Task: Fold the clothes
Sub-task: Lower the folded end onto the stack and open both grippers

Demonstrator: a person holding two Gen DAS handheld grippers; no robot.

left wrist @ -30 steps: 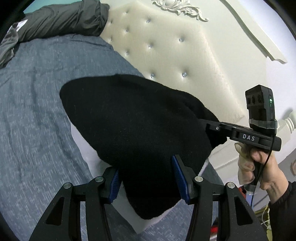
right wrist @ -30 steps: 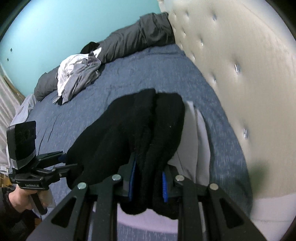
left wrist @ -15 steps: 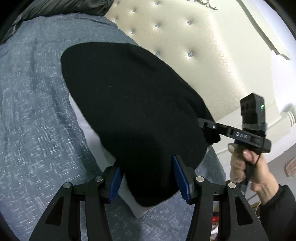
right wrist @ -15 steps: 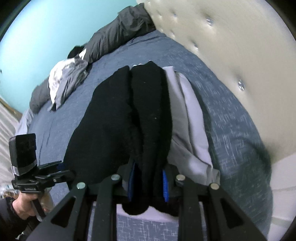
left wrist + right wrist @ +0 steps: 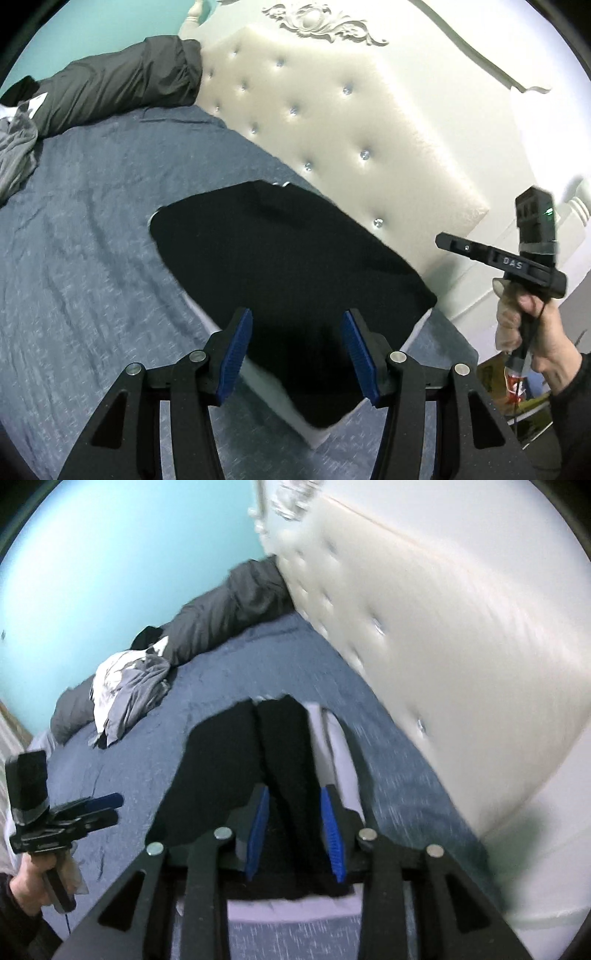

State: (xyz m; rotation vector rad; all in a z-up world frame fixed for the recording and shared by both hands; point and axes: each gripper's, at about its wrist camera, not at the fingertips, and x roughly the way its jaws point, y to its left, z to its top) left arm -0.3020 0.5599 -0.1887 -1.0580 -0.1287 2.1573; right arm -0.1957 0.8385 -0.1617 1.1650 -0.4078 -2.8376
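Observation:
A folded black garment [image 5: 288,280] lies flat on a pale folded garment [image 5: 314,432] on the blue bedspread [image 5: 81,240], close to the headboard. My left gripper [image 5: 297,354] hovers just short of its near edge, jaws open, nothing pressed between the blue pads. The right wrist view shows that left gripper [image 5: 110,806] off to the left, clear of the cloth. My right gripper [image 5: 295,834] stands narrowly open over the black garment [image 5: 284,746] and the pale garment [image 5: 336,746]. From the left wrist view, my right gripper [image 5: 443,242] is in the air beside the garment's corner, not touching it.
A tufted cream headboard [image 5: 332,122] runs along the bed's right side. A dark grey duvet [image 5: 122,88] lies rolled at the far end, with a heap of grey and white clothes [image 5: 125,690] beside it. A person's hand [image 5: 532,332] holds the right gripper's handle.
Both grippers had the black garment between their pads and have drawn back off it. It now lies flat on the pale garment. The right gripper has moved clear of its corner.

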